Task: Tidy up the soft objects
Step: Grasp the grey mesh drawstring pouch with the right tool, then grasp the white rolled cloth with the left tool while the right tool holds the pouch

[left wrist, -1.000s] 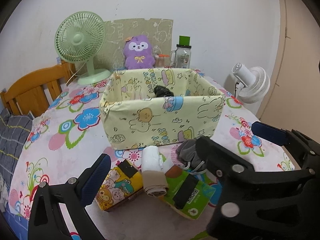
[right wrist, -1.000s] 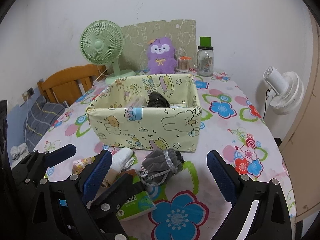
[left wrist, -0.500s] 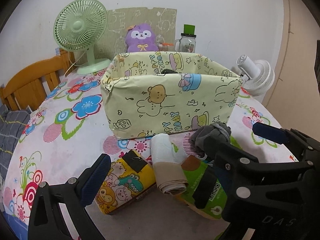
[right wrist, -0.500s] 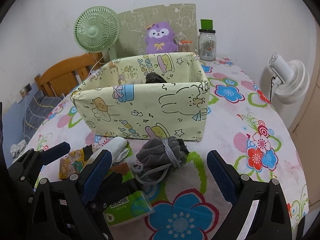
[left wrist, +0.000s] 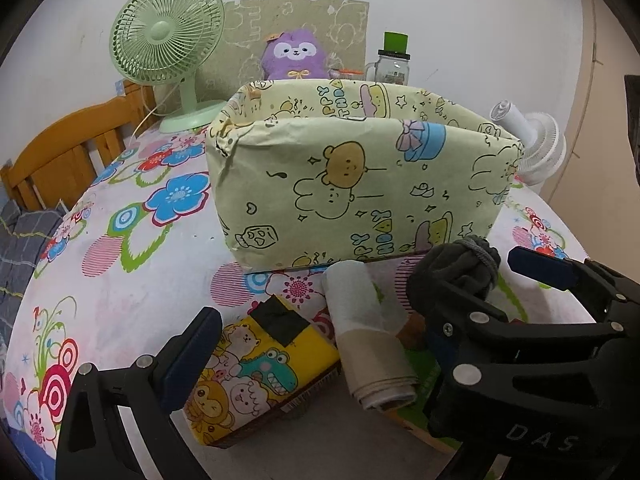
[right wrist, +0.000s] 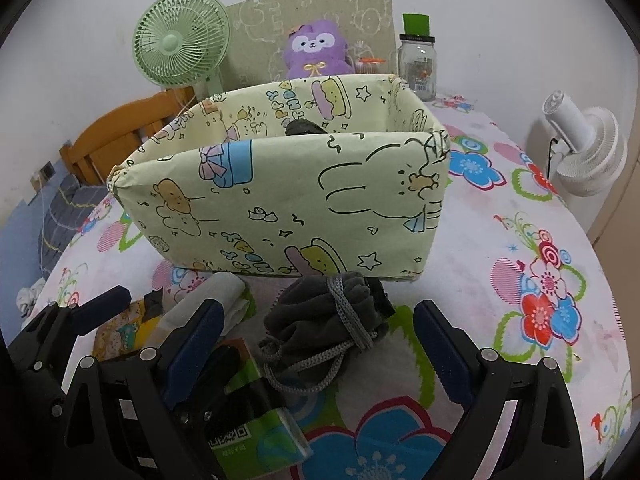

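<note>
Close-up: two open grippers low over soft items before a yellow-green box [right wrist: 280,208].

Right gripper [right wrist: 316,352], jaws wide, brackets the grey drawstring pouch [right wrist: 332,320], just near of the box wall. Left gripper [left wrist: 360,344], jaws apart, faces the rolled cloth [left wrist: 368,344], long axis near-to-far. Bare floral tablecloth [right wrist: 520,240] lies right.

Pale yellow-green storage box [right wrist: 288,204], covered in cartoon bears, bunnies and blue gift boxes. In front of it, a dark grey drawstring pouch [right wrist: 332,316] with lighter grey cord, a white-and-beige rolled cloth [left wrist: 368,336], a yellow cartoon-animal tissue pack [left wrist: 256,376] and a green tissue pack [right wrist: 252,428]. Behind the box, a mint-green fan [right wrist: 180,46] and purple plush toy [right wrist: 316,50]. The tablecloth [right wrist: 520,264] is white with blue, red and pink flowers.
</note>
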Tool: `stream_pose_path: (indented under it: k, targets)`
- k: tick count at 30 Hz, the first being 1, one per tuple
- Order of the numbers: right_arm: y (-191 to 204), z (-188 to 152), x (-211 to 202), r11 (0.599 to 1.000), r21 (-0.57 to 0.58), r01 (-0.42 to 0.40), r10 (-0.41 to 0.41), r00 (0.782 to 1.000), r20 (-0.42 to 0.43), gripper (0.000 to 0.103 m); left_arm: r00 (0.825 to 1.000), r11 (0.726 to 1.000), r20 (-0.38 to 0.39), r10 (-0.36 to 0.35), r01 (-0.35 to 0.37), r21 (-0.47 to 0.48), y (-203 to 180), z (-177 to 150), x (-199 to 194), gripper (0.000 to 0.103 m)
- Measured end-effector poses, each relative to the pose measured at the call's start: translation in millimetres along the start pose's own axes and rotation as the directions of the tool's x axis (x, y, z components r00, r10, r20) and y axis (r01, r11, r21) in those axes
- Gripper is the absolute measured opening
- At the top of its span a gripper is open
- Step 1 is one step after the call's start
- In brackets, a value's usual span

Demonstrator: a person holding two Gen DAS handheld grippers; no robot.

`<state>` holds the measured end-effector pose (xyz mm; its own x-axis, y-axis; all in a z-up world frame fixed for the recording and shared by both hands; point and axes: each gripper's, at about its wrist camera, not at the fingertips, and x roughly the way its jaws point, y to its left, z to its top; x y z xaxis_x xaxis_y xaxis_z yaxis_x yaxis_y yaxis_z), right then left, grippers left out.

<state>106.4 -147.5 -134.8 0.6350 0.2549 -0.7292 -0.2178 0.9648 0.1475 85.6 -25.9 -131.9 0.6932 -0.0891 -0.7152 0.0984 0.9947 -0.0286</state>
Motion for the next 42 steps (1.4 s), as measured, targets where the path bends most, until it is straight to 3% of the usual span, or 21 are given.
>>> stream_pose_path:
  k: [8, 13, 19, 37, 42]
  targets:
    - [-4.8, 1.5, 11.5, 0.999, 0.024, -0.025, 0.025, 0.999, -0.020, 0.084, 1.000, 1.000, -0.009, 0.016, -0.016, 0.015, -4.4, 1.2, 5.2, 0.103]
    - [-3.5, 3.7, 16.4, 1.000, 0.018, -0.019, 0.020, 0.999, -0.033, 0.069, 1.000, 0.999, -0.015, 0.020, -0.019, 0.027, -8.0, 3.1, 8.3, 0.103]
    - [-5.4, 4.8, 18.0, 0.999, 0.032, -0.016, 0.017, 0.999, -0.036, 0.062, 1.000, 0.999, -0.017, 0.017, -0.016, 0.034, -10.3, 4.3, 10.0, 0.103]
    - [-24.0, 10.5, -2.3, 0.996, 0.077, 0.037, -0.038, 0.999, 0.013, 0.059, 1.000, 0.999, 0.024, -0.004, 0.003, 0.036, -18.5, 17.5, 6.8, 0.102]
    - [-24.8, 11.1, -2.1, 0.996, 0.076, 0.037, -0.038, 0.999, 0.012, 0.059, 1.000, 0.999, 0.011, -0.001, 0.001, 0.046, -21.2, 19.4, 13.9, 0.090]
